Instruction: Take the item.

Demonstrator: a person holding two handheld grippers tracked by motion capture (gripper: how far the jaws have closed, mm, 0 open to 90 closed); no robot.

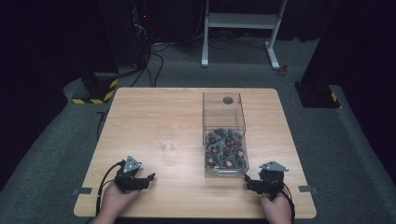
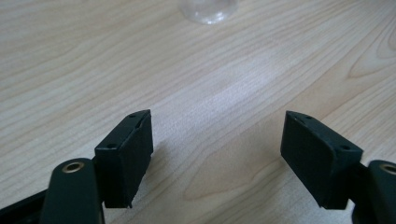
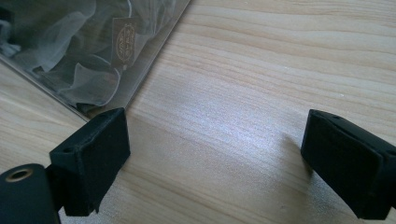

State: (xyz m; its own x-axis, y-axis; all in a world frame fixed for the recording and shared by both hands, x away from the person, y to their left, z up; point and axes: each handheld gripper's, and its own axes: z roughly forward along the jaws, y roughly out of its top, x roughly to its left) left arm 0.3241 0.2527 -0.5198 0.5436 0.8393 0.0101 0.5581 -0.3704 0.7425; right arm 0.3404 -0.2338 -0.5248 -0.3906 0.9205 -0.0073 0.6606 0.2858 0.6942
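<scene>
Wooden table (image 1: 154, 116): both tools gape empty; right tool (image 3: 215, 158) view catches clear box (image 3: 93, 51) corner.

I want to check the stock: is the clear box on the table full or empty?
Partly full: small wrapped pieces cover the clear box's near end; the far end is bare.

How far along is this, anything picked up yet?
Done: nothing visible. The wrapped pieces all sit in the clear box, and the small clear cup stands alone mid-table. In hand: nothing. The left gripper and right gripper rest open on the table near its front edge. Left: likely the whole job.
</scene>
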